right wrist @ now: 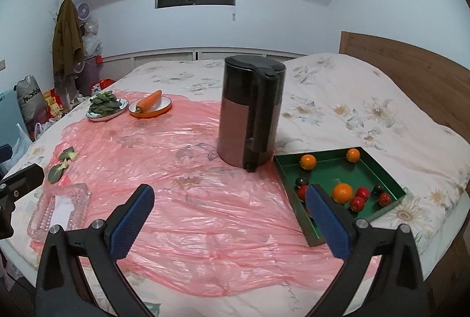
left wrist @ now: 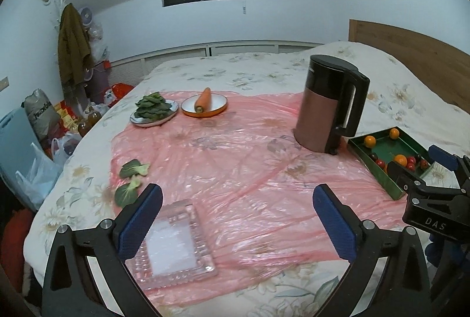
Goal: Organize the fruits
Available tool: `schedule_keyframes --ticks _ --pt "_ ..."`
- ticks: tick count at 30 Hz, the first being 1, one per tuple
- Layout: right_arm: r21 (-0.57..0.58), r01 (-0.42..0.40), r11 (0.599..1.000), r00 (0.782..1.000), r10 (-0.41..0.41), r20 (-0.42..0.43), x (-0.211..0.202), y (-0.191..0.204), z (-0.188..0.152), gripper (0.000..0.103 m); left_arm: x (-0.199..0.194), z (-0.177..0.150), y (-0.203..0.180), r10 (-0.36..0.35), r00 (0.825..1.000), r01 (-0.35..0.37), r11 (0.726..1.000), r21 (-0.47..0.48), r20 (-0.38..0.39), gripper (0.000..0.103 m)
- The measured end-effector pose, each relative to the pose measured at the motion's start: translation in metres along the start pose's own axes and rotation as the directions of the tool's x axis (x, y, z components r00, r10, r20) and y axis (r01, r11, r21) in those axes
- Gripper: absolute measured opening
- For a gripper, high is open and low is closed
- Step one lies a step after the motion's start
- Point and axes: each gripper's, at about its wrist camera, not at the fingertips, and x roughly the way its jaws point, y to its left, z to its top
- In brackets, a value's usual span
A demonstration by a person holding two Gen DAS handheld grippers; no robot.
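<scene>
A green tray (right wrist: 396,184) at the right holds three oranges (right wrist: 342,193) and several small red (right wrist: 357,204) and dark fruits (right wrist: 301,181); it also shows in the left wrist view (left wrist: 361,151). A clear glass dish (left wrist: 176,246) lies at the near left, empty, and shows in the right wrist view (right wrist: 58,208) too. My left gripper (left wrist: 238,217) is open and empty just above the glass dish. My right gripper (right wrist: 229,220) is open and empty over the pink sheet, its right finger (right wrist: 326,220) at the tray's near corner.
A black and copper kettle (right wrist: 249,114) stands beside the tray. A plate of greens (right wrist: 105,108) and an orange plate with a carrot (right wrist: 149,105) sit at the far left. Two loose green leaves (right wrist: 60,165) lie on the pink plastic sheet (right wrist: 205,184) over the bed.
</scene>
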Motion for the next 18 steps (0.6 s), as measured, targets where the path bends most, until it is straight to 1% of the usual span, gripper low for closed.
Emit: schedule_keyframes --ticks 7,18 --pt "-0.020 0.001 1.000 1.000 -0.001 0.014 -0.009 0.014 0.004 0.103 -0.009 -0.002 0.019 -0.001 1.000 0.001 0.999 -0.035 0.010 0.101" --pt "-0.036 0.004 0.999 1.000 -0.003 0.027 -0.019 0.027 0.007 0.103 -0.022 -0.003 0.032 0.001 0.999 0.001 0.999 -0.049 0.034 0.101"
